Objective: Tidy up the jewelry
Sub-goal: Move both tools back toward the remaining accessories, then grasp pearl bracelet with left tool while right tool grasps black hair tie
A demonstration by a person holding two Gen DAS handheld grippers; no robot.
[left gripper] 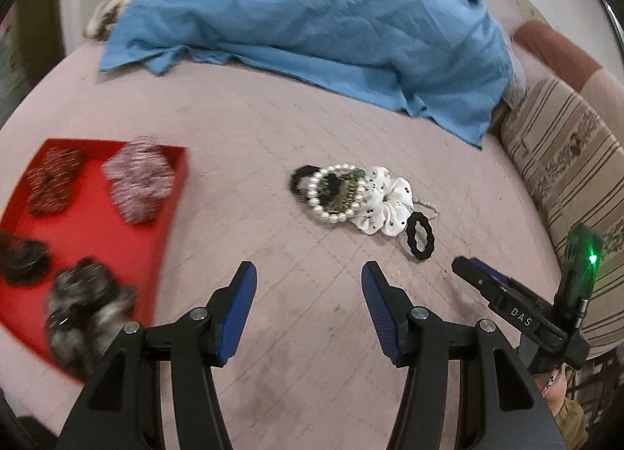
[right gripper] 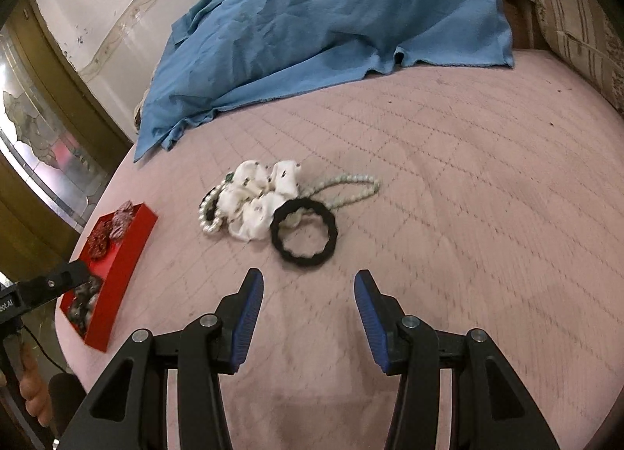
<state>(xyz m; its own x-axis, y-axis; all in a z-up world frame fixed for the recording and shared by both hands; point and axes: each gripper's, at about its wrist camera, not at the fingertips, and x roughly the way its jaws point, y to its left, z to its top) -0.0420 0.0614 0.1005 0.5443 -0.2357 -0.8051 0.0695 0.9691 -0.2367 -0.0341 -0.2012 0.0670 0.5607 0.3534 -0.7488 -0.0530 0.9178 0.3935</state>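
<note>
A pile lies on the pink mattress: a white dotted scrunchie (left gripper: pixel 384 202) (right gripper: pixel 255 202), a pearl bracelet (left gripper: pixel 331 192) (right gripper: pixel 208 212), a pearl string (right gripper: pixel 351 186) and a black hair tie (left gripper: pixel 419 235) (right gripper: pixel 303 231). A red tray (left gripper: pixel 97 231) (right gripper: pixel 121 255) at the left holds several scrunchies. My left gripper (left gripper: pixel 308 278) is open and empty, hovering in front of the pile. My right gripper (right gripper: pixel 308 286) is open and empty, just short of the black hair tie; it also shows in the left wrist view (left gripper: pixel 487 286).
A blue cloth (left gripper: pixel 312 21) (right gripper: pixel 331 21) covers the far part of the mattress (left gripper: pixel 273 118). A striped cushion (left gripper: pixel 565 161) lies at the right edge. A wall and a window frame (right gripper: pixel 39 118) stand at the left.
</note>
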